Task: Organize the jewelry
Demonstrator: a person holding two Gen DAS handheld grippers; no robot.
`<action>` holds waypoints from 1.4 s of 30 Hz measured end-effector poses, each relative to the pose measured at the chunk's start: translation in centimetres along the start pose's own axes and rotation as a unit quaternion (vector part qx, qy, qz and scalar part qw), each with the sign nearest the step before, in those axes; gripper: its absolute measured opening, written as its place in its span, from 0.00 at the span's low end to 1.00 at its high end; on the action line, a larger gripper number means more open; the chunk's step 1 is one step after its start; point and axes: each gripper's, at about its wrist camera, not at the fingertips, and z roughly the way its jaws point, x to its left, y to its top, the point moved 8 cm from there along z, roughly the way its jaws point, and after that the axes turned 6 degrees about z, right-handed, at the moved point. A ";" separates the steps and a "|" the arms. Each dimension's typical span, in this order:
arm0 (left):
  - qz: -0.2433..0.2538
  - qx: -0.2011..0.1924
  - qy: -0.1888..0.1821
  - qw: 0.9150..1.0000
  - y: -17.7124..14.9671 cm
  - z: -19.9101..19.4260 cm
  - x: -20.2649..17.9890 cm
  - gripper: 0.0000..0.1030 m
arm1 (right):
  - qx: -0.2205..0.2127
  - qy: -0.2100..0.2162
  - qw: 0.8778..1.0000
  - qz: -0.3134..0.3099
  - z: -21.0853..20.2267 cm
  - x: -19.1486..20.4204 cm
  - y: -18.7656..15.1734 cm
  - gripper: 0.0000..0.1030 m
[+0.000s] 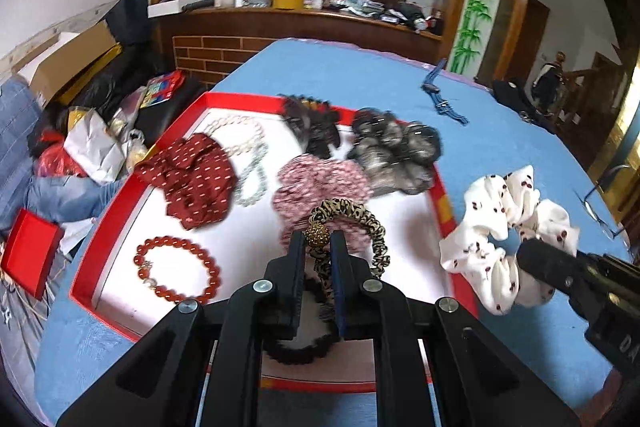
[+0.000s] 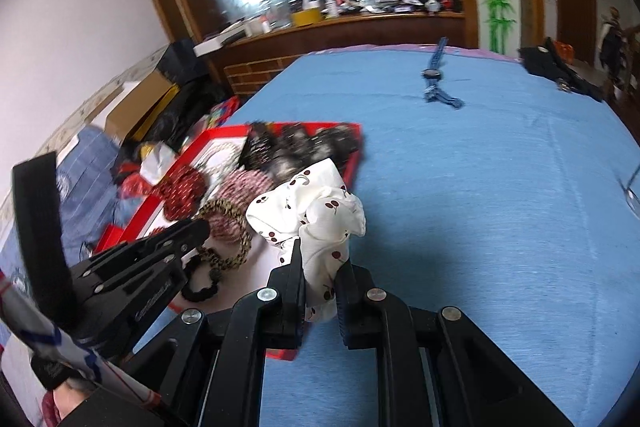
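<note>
A leopard-print hair tie with a gold studded bead is clamped between the left tongs; its tan-and-black gathered band loops out toward 2 o'clock of the tips, above the white floor of a red-rimmed tray. A second, dark scrunchie is seen beneath the tongs, partly hidden.

A white scrunchie with a small dark-red cherry print is gripped by the right tongs; its ruffled fabric bunches up above the tips, over the right edge of the tray, where the blue-covered tabletop begins. In the left wrist view the same scrunchie is seen at 3 o'clock, just outside the tray rim.

Inside the tray the following are laid: a dark-red scrunchie with pale dashes at 10 o'clock, a pearl necklace beside it, a pink-and-white patterned scrunchie in the middle, two dark furry hair pieces along the far edge, and a red bead bracelet at 8 o'clock near the front corner.

A blue strap-like item is left lying well apart on the tabletop at 12 o'clock.
</note>
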 end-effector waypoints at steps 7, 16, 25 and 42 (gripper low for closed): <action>-0.016 0.014 0.005 1.000 -0.8 1.0 1.7 0.11 | 0.030 0.008 0.999 -0.027 2.2 2.2 -1.3 0.15; -0.028 0.013 0.007 1.000 -1.3 0.9 2.9 0.12 | 0.074 0.024 0.997 -0.029 3.8 2.8 -3.3 0.16; -0.058 0.021 0.040 0.997 -0.9 1.3 7.1 0.12 | 0.078 0.023 0.996 -0.030 3.6 2.7 -3.8 0.23; -0.061 0.008 0.049 0.997 -0.5 0.4 7.6 0.34 | 0.047 0.020 0.998 -0.028 1.6 2.1 -2.4 0.44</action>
